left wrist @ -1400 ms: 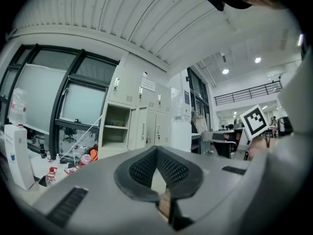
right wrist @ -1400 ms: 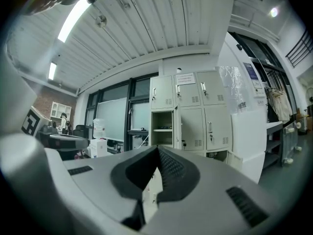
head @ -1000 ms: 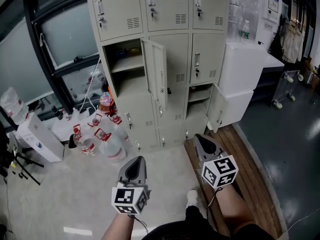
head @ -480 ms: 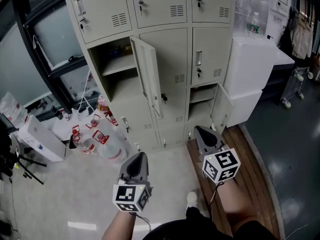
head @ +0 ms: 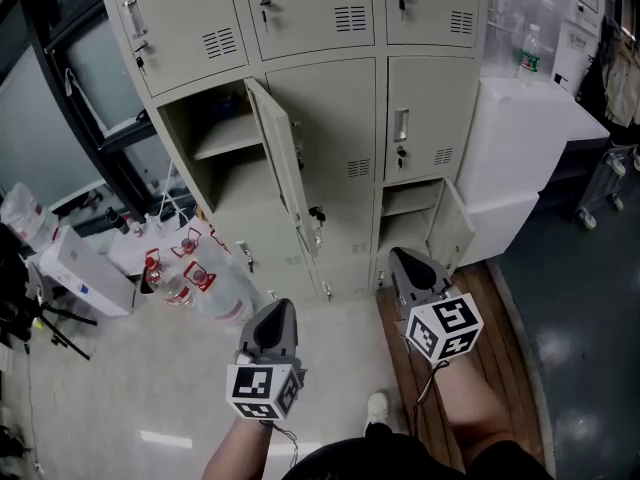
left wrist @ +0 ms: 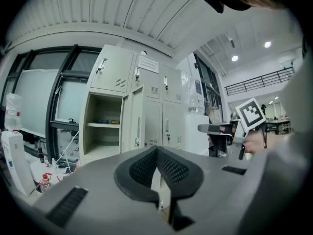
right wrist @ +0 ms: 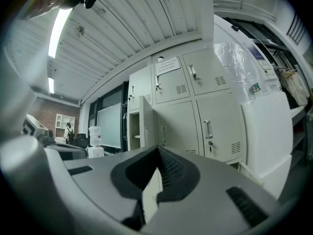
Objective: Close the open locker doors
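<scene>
The head view looks steeply down on the lockers (head: 330,118), both gripper views face them from low, all sharing the open door (head: 283,173).

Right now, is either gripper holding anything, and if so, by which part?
Nothing is held: the left gripper and the right gripper are both shut and empty.

even, fairly bright indoor light from overhead. a ceiling strip light (right wrist: 57,23) blows out white in the right gripper view, and small round ceiling lamps (left wrist: 267,44) flare in the left gripper view. the pale floor (head: 160,437) carries a glare streak. the open locker compartment (head: 215,118) is shaded inside. both gripper views bulge fisheye-wise with black corners, and their close foreground is soft.
</scene>
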The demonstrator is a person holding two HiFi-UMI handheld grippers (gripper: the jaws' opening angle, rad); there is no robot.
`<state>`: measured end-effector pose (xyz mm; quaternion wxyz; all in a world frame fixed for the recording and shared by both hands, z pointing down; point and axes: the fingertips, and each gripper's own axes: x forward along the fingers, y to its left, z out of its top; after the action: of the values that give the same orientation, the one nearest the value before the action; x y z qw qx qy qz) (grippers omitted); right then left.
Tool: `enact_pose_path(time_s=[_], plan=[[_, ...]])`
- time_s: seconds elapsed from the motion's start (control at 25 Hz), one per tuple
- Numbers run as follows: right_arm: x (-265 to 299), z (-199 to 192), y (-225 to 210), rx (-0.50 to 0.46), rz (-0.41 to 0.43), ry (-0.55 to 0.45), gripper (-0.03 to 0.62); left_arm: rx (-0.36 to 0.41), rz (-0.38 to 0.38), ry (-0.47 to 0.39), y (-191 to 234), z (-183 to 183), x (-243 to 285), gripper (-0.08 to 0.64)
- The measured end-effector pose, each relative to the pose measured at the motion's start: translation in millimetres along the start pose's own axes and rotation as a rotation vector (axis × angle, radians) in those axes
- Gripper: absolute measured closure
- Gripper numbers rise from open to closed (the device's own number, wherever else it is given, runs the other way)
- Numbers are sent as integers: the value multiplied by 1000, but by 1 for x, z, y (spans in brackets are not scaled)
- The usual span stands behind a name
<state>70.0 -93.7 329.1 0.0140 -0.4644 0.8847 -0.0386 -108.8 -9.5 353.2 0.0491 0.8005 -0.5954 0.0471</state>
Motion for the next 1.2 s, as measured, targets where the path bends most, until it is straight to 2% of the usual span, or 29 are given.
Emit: enact_pose_path(time_s=[0.52,1.04,1.2], plan=[[42,1,-66,15,79,3,592,25,92,-34,-18,21,78,557],[66,8,-90,0,125,-9,592,42,182,-51,-8,35,118,555],[72,9,-92,-3,131,-5,592,33,202,-59,0,39,127,507]])
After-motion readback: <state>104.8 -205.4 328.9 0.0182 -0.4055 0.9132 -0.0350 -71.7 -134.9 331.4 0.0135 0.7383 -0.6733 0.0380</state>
